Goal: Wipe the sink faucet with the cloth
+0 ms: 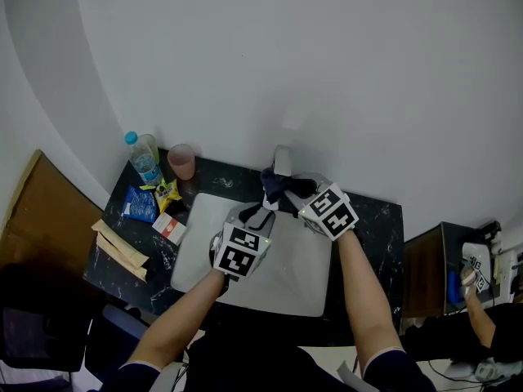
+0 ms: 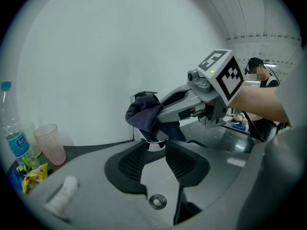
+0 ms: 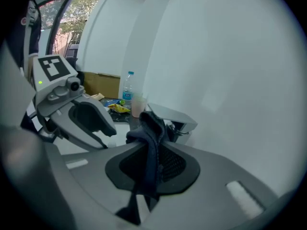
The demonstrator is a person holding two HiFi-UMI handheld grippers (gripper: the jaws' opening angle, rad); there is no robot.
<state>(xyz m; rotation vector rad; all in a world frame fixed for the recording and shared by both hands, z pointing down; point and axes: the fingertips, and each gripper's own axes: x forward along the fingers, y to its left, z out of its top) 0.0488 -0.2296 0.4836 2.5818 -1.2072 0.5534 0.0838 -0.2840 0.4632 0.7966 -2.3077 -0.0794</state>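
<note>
Pinching cloth (image 3: 152, 147); bottle (image 1: 145, 160) label unreadable

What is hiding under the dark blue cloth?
The sink faucet. The cloth, pinched in the right gripper, drapes over its front. A shiny part shows beside it; the covered part cannot be seen.

water bottle (image 1: 144, 157), pink cup (image 1: 181, 162), snack packets (image 1: 140, 205)

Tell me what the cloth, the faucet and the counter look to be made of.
The cloth: soft matte navy fabric; it folds and drapes. The faucet: likely metal, polished chrome; it shines. The counter: probably stone or stone-look laminate, glossy black with white veins.
</note>
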